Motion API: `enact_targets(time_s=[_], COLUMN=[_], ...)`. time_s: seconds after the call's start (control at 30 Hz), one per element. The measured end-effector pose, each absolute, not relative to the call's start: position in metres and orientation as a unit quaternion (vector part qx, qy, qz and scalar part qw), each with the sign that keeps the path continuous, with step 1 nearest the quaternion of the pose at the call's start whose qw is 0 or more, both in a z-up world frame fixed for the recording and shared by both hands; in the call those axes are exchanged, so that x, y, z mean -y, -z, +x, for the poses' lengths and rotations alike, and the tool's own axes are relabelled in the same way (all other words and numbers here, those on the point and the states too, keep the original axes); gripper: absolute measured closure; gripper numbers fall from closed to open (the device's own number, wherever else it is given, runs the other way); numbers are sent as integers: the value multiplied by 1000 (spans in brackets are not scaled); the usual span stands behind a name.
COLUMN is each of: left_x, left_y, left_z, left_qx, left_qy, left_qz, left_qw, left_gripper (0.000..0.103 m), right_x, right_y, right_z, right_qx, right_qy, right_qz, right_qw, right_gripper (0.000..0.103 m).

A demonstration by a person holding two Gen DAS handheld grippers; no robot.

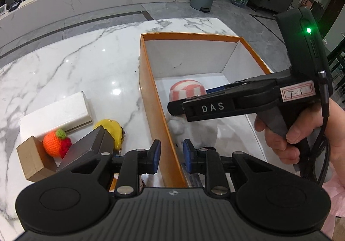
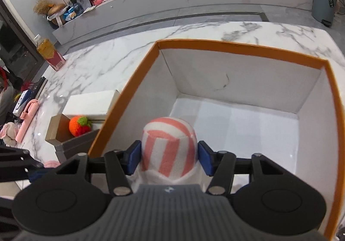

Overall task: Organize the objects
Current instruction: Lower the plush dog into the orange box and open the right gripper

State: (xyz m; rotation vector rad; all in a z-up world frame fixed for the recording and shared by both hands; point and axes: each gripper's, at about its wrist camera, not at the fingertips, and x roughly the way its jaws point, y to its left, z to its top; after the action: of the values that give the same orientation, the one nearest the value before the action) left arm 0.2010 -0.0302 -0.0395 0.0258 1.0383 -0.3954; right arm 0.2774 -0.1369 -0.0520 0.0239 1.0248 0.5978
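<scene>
White marble table carries, from left to right, one brown carton, one white box, one knitted orange fruit, one yellow toy and one orange-rimmed box. One left gripper straddles that box's left wall, fingers apart, holding nothing. Inside, one right gripper clamps one pink-and-white striped plush near the left wall.
</scene>
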Motion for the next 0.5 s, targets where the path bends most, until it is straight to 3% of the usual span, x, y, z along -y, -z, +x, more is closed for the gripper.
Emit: enact_targets(time_s=[0.1, 0.2, 0.5], left_x=[29, 28, 31], left_y=[41, 42, 42], left_z=[204, 205, 206], left_qx=[-493, -493, -493], left_qy=[190, 192, 198], left_qz=[8, 5, 4], left_qw=[849, 848, 847], left_gripper=[76, 76, 76], right_x=[138, 141, 168], right_y=[55, 56, 44], right_z=[283, 285, 262], right_qx=[-494, -494, -492], right_qy=[-278, -265, -245], right_qz=[27, 28, 64], right_qw=[823, 828, 833], right_gripper=[38, 20, 19])
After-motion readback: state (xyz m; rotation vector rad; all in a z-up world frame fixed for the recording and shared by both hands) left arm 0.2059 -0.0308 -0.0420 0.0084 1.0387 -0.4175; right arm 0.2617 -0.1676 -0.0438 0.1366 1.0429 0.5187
